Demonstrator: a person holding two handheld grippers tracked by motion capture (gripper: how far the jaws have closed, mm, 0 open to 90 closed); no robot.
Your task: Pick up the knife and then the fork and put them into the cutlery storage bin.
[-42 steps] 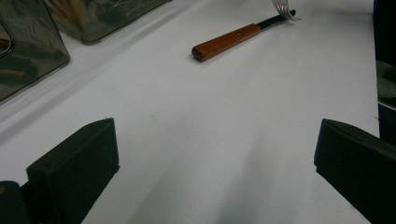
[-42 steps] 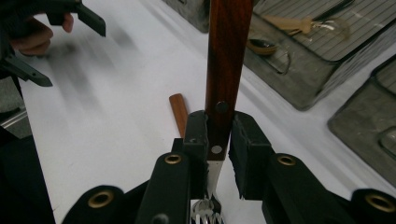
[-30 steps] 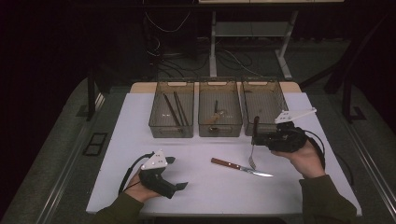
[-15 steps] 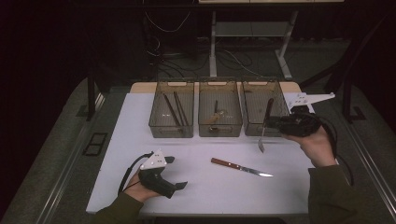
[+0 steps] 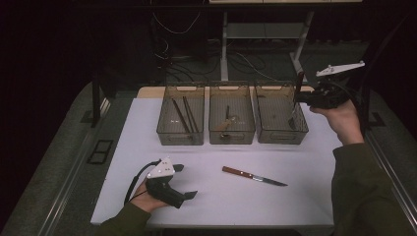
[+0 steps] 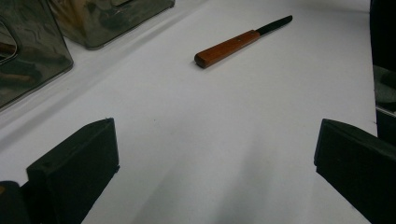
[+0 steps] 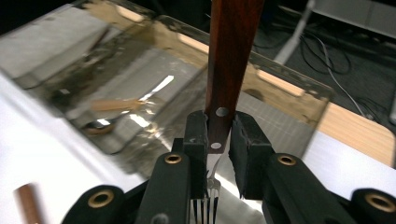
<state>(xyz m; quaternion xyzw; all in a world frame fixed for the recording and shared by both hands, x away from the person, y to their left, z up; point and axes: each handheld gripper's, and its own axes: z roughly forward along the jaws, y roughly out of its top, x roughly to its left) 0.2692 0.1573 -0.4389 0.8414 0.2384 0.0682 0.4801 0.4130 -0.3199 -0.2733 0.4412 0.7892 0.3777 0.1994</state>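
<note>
Clamping a fork (image 7: 219, 116) between narrow jaws, right gripper (image 5: 301, 98) held up above the right-hand bin (image 5: 280, 115) near the far right corner of the desk (image 5: 305, 196). Fork: dark red-brown wooden handle with two metal rivets, silver neck and tines. In the right gripper view, handle pointing up and away past the jaw tips, tines hanging down between the jaw bases, pads pressed on the handle's lower end right at the rivets. In the high view, fork roughly upright, handle up, tines dipping toward the bin's right wall; touching the bin or not, cannot tell. Right hand (image 5: 339, 118) wrapped round the gripper body, grey plate sticking out on top.

Left gripper (image 5: 184, 181) resting on the desk near the front left corner, jaws spread wide, nothing between them, bare white surface in the gap in the left gripper view. Left hand (image 5: 145, 199) on its body, cable looping behind.

Knife (image 5: 253, 176) lying flat mid-desk toward the front edge, wooden handle to the left, dark blade pointing right, well apart from both grippers.

Three clear bins in a row along the far edge: left bin (image 5: 180, 120) with dark chopsticks, middle bin (image 5: 231, 118) with a wooden-handled utensil, type unclear.
</note>
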